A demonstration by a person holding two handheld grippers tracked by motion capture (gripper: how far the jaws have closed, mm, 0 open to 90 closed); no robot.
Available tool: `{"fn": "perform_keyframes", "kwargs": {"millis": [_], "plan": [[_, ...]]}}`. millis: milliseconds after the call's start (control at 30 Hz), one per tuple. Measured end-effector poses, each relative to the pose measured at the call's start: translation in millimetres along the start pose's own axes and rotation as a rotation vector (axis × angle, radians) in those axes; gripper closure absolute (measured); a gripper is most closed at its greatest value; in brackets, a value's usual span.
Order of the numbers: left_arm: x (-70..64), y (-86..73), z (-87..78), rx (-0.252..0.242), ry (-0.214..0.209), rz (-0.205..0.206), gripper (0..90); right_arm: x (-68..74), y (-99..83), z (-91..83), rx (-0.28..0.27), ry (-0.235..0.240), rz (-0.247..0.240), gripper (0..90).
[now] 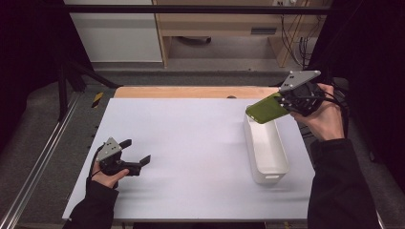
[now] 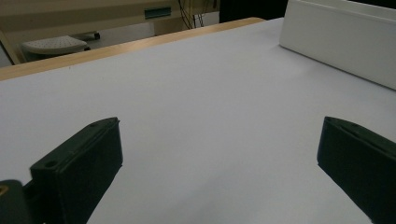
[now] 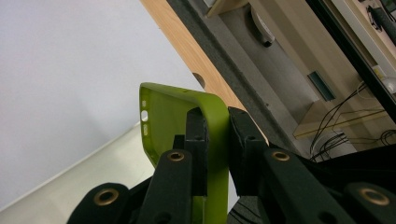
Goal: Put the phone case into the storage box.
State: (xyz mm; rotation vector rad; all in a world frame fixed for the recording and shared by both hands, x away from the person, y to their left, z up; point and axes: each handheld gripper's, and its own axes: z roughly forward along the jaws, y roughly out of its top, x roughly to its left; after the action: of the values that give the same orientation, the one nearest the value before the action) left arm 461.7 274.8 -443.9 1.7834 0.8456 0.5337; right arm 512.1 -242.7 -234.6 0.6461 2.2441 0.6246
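**One green case held over one white bin**

Two grippers are in play, one per hand; there is one green phone case (image 1: pixel 266 109), one white bin (image 1: pixel 266 148) and one white table sheet (image 1: pixel 191 143) laid on a wooden tabletop (image 1: pixel 191 92).

In the high view the right gripper (image 1: pixel 286 102) sits at about two o'clock from the sheet's centre, raised off the table, the person's right hand (image 1: pixel 326 114) wrapped round its body; its jaws are clamped on the green phone case, which juts out toward nine o'clock and hangs above the far end of the white bin, apart from its rim; in the right gripper view (image 3: pixel 217 154) the two black jaws pinch one side wall of the case (image 3: pixel 175 116), one jaw inside the shell and one outside, and three small cut-outs show along the case's edge.

The white bin is long and narrow, lying with its length from twelve to six o'clock at the right side of the sheet; what it holds I cannot tell.

The left gripper (image 1: pixel 138 151) rests low at about eight o'clock, near the sheet's front left corner, held by the left hand (image 1: pixel 109 175); its two jaws stand wide apart with nothing between them; in the left gripper view (image 2: pixel 219 158) bare sheet lies between the jaws and the bin's side wall (image 2: pixel 341 42) shows at two o'clock, well apart.
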Motion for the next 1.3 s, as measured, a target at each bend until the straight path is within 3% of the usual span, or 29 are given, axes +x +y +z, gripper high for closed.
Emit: {"fn": "perform_keyframes", "kwargs": {"millis": [567,1067,1300], "plan": [[3.2,-2.2,0.1,0.0,0.0,-0.007,0.0,-8.6,-0.8,19.0,0.049,-0.011,-0.047,79.5],[4.6,-3.5,0.6,0.003,-0.002,-0.01,0.0,-15.5,0.6,42.4,0.09,-0.007,-0.137,79.4],[4.4,-4.4,1.7,0.008,-0.004,-0.01,0.0,-16.2,0.5,56.2,0.119,0.012,-0.206,79.3]]}}
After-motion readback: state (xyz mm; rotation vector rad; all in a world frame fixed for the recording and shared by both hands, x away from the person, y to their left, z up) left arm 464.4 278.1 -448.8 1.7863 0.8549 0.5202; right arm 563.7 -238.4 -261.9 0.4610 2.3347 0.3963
